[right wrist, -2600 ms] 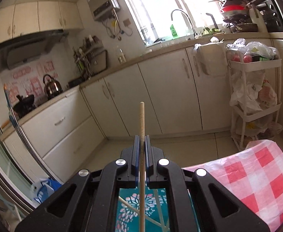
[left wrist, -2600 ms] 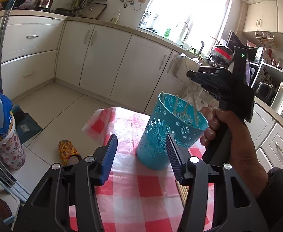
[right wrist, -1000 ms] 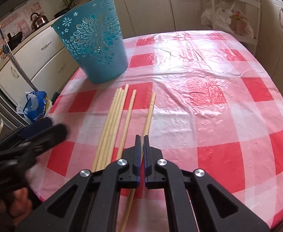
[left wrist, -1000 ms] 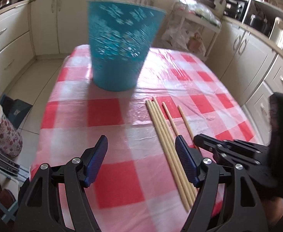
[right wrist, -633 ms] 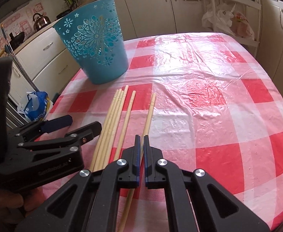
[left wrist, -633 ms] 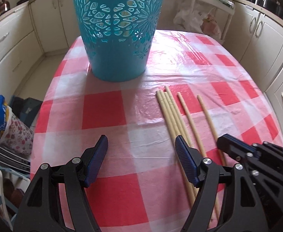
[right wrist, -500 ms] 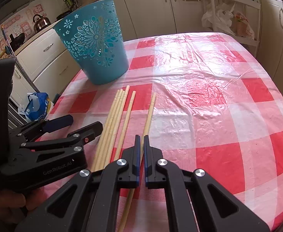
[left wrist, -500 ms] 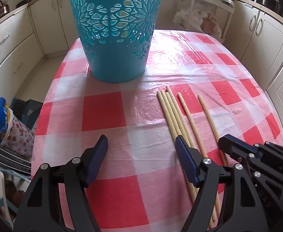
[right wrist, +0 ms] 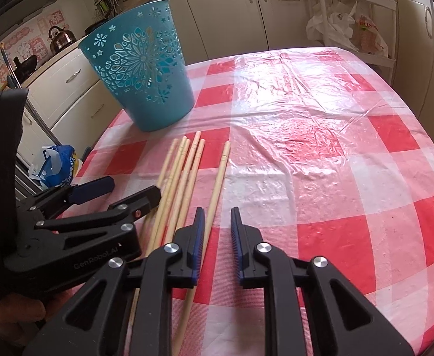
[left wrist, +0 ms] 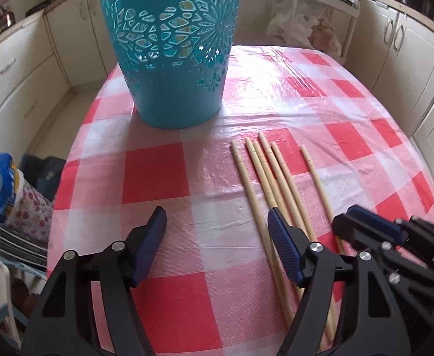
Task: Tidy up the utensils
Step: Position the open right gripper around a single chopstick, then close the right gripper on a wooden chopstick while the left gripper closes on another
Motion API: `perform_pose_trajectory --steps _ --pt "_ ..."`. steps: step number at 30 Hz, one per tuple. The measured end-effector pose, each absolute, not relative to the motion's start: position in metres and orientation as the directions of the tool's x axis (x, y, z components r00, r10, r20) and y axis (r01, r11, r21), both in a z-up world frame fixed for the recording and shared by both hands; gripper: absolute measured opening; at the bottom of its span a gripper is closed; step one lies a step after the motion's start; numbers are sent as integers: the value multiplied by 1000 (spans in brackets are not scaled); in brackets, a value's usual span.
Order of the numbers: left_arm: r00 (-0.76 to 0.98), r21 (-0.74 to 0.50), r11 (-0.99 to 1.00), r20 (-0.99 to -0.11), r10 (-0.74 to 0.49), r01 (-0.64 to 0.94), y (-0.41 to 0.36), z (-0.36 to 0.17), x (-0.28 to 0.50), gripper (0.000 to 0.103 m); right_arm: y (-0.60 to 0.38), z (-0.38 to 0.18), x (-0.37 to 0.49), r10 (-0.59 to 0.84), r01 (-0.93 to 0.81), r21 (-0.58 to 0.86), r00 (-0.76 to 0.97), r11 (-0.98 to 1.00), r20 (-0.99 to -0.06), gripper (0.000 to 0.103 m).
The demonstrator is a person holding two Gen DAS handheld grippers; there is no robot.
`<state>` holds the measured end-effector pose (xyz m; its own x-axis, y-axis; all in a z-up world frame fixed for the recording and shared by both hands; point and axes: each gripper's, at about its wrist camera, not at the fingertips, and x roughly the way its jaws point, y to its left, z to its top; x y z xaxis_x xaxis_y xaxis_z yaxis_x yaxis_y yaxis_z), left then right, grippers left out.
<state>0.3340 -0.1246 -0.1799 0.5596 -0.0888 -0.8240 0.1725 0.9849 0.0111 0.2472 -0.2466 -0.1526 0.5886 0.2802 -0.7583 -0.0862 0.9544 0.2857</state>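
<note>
Six pale wooden chopsticks [left wrist: 271,178] lying flat on the counter [left wrist: 154,175], under its red-and-white checked cloth and clear plastic cover. Round, slender, unpainted, light tan, each with fine grooved rings near the blunt far end. Five bunched nearly parallel, some touching along their length; the sixth [right wrist: 217,175] apart from the bunch, alone on the side toward the right gripper [right wrist: 215,231].

Right gripper low over the near half of that lone chopstick, jaws opening, a narrow gap between the blue ribbed pads [right wrist: 198,231]. Stick running under the left pad rather than in the gap; pads not pressing on it. Nothing held.

Left gripper [left wrist: 215,243] spread wide, empty, just beside the right gripper. Bunch of five lying ahead of and beneath its right pad [left wrist: 282,246]; bare checked cloth between the two pads. Contact between that pad and the sticks impossible to tell.

Teal plastic basket [left wrist: 169,50] upright on the counter, beyond the far tips of the chopsticks, ahead and slightly left of the left gripper. Tapered toward the base, walls cut through with flower and petal shapes, lower band solid. Pale shapes behind the cut-outs, too unclear to name. Basket and chopsticks near but apart.
</note>
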Motion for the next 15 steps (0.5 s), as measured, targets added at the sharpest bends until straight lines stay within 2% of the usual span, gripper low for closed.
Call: perform_pose_trajectory --steps 5,9,11,13,15 --pt "560 26 980 -824 -90 195 -127 -180 336 65 -243 -152 251 261 -89 260 597 961 -759 23" --pt "536 47 952 -834 -130 304 -131 -179 338 59 -239 -152 253 236 -101 220 600 970 -765 24" --pt "498 48 922 -852 -164 385 -129 -176 340 58 -236 -152 253 215 -112 185 598 976 -772 20" --pt "466 72 871 -865 -189 487 -128 -174 341 58 -238 -152 254 200 -110 167 594 980 -780 12" --pt "434 83 836 -880 -194 542 -125 -171 344 58 -243 -151 258 203 -98 180 582 979 -787 11"
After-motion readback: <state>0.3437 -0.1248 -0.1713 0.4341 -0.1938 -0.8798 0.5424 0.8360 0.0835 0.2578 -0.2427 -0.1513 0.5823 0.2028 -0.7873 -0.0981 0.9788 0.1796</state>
